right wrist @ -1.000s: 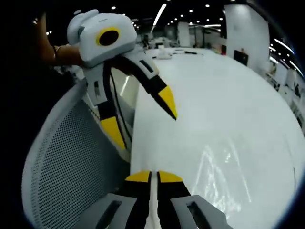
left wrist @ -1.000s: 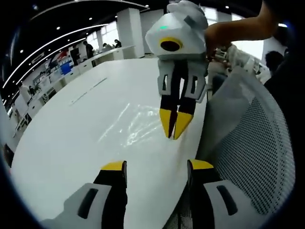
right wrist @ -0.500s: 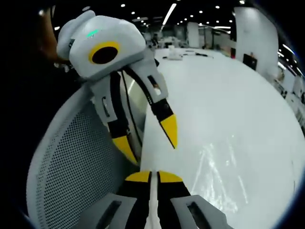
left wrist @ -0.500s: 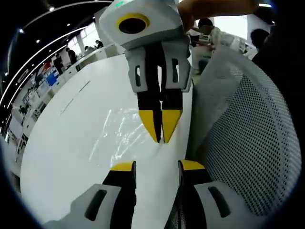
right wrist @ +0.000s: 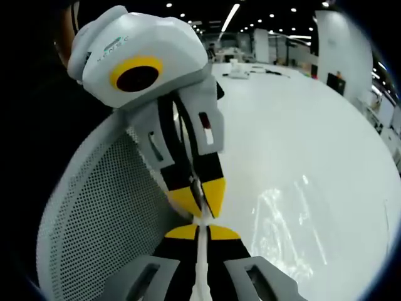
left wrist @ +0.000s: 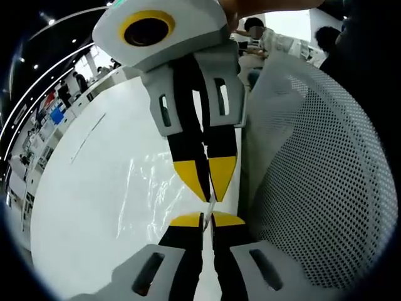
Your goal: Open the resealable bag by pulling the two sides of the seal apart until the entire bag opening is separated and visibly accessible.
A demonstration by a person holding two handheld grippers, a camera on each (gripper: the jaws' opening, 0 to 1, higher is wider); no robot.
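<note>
A clear resealable bag (left wrist: 150,188) lies flat and glinting on the white table (left wrist: 69,213), its near edge lifted as a thin pale strip. In the left gripper view my left gripper (left wrist: 205,219) is shut on that strip, and my right gripper (left wrist: 207,188) comes down from above, shut on the same edge, tips almost touching mine. In the right gripper view the bag (right wrist: 288,213) lies to the right; my right gripper (right wrist: 199,232) is shut on its edge, with the left gripper (right wrist: 202,193) shut just above it. The seal itself is hidden between the jaws.
A grey mesh chair back (left wrist: 313,188) stands close beside the table edge, also in the right gripper view (right wrist: 100,219). The broad white table (right wrist: 301,113) runs on far ahead. Small items (right wrist: 241,70) sit at its far end; people (left wrist: 254,28) sit beyond.
My left gripper's jaws, open a second ago, have shut on the bag's edge. The two grippers have drawn together until their tips nearly meet. The right gripper stayed shut.
</note>
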